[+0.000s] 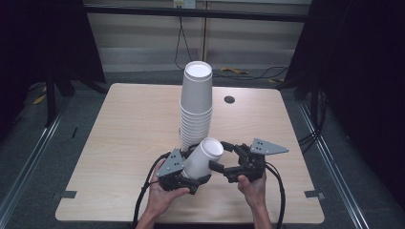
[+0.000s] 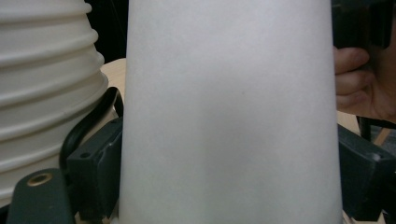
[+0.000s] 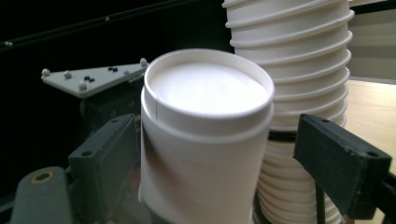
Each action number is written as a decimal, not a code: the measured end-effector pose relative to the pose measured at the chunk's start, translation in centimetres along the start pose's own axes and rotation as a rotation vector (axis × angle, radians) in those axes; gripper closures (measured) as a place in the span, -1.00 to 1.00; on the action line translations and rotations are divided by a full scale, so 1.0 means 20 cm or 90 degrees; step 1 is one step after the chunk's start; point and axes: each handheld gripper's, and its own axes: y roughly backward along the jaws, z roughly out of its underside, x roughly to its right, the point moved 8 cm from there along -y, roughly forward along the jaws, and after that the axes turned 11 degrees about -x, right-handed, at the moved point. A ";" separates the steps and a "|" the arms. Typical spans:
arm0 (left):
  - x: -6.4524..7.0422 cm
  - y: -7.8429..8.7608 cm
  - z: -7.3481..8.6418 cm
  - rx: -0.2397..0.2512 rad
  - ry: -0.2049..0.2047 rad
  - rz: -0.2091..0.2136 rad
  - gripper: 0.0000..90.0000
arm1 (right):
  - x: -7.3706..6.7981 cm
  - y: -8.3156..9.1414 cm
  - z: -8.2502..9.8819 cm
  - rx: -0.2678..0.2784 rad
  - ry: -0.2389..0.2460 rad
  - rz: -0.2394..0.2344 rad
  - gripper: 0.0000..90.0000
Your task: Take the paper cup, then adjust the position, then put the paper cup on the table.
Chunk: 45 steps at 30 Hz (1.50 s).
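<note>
A tall stack of upturned white paper cups (image 1: 196, 109) stands at the middle of the wooden table (image 1: 119, 143). In front of it a single white paper cup (image 1: 205, 155) is held tilted, its closed base up and to the right. My left gripper (image 1: 191, 179) is shut on this cup's lower body; in the left gripper view the cup (image 2: 229, 112) spans the gap between both jaws, with the stack (image 2: 42, 93) to its left. My right gripper (image 1: 220, 157) is open around the cup's base end (image 3: 205, 140), its right jaw standing clear of the wall, the stack (image 3: 303, 70) just behind.
A round cable hole (image 1: 229, 99) lies in the table to the right of the stack. Black frame posts and cables (image 1: 267, 71) stand on the floor beyond the far edge. The other hand (image 2: 359, 79) is close at the right of the left gripper view.
</note>
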 end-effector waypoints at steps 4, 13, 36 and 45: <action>-0.02 0.02 0.00 -0.019 -0.003 0.002 -0.71 | 0.01 0.02 0.03 -0.006 0.000 0.006 -0.70; -0.03 0.05 0.02 -0.071 -0.011 0.016 -0.71 | 0.06 0.06 0.10 -0.054 0.009 0.053 -0.65; -0.06 0.04 0.09 -0.241 -0.077 0.016 -0.71 | 0.07 0.07 0.25 -0.191 0.060 0.047 -0.71; -0.06 0.04 0.09 -0.316 -0.124 0.025 -0.71 | 0.06 0.06 0.27 -0.228 0.088 0.023 -0.70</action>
